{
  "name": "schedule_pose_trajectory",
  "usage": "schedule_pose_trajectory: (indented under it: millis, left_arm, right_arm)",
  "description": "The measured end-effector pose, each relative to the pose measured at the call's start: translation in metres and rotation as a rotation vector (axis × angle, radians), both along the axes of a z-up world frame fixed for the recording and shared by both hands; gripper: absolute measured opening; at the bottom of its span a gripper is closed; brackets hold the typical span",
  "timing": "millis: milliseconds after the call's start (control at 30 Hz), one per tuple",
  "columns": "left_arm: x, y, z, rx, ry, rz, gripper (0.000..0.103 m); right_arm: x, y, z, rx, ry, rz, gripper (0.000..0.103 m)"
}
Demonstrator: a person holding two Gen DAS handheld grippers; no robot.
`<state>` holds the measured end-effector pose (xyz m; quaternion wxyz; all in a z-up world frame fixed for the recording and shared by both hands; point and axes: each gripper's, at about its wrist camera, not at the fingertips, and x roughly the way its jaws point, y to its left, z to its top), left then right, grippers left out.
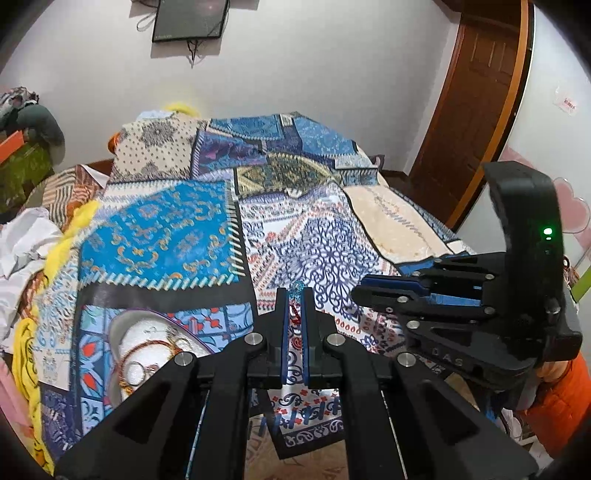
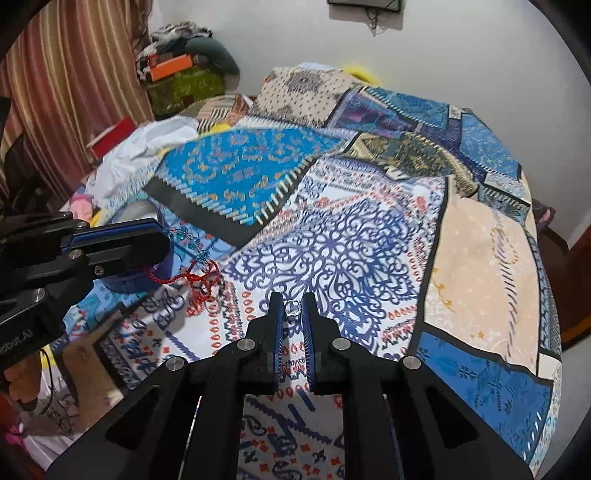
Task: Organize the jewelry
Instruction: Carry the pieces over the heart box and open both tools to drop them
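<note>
My left gripper (image 1: 294, 295) is shut on a bracelet of blue beads on a red cord (image 1: 296, 288); in the right wrist view the left gripper (image 2: 162, 236) holds the bracelet (image 2: 195, 258) in the air, the red cord hanging over the patterned bedspread. My right gripper (image 2: 292, 301) is shut on a small silver ring (image 2: 291, 306) at its fingertips; it shows in the left wrist view (image 1: 373, 291) to the right. A round box with a white lining (image 1: 147, 343) lies at the lower left, holding a brown bangle and silver hoops.
A patchwork bedspread (image 2: 332, 240) covers the bed. White cloth (image 2: 147, 144) and yellow fabric (image 1: 66, 236) lie at the left edge. A wooden door (image 1: 480, 92) stands at the right, a wall screen (image 1: 190, 18) above, and clutter with an orange box (image 2: 170, 66) by the curtain.
</note>
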<state>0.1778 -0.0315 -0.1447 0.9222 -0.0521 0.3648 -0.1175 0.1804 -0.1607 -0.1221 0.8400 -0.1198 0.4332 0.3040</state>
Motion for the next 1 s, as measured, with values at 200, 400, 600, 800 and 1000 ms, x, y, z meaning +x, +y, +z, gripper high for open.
schedule_pose_trajectory:
  millis: [200, 400, 600, 800, 1000]
  left_arm:
    - [-0.013, 0.009, 0.022, 0.000, -0.053, 0.026, 0.004]
    - [-0.029, 0.022, 0.041, 0.005, -0.100, 0.052, 0.004]
    - [-0.040, 0.034, 0.053, 0.009, -0.130, 0.081, 0.004]
    - [-0.049, 0.050, 0.061, 0.013, -0.154, 0.115, 0.004]
    - [-0.053, 0.068, 0.060, 0.015, -0.156, 0.155, 0.004]
  right_arm:
    - [-0.017, 0.006, 0.032, 0.037, -0.066, 0.008, 0.009]
    - [-0.032, 0.015, 0.058, 0.076, -0.121, 0.020, 0.009]
    - [-0.046, 0.025, 0.079, 0.120, -0.162, 0.033, 0.009]
    - [-0.054, 0.036, 0.091, 0.164, -0.178, 0.049, 0.009]
    - [-0.058, 0.053, 0.093, 0.201, -0.167, 0.076, 0.009]
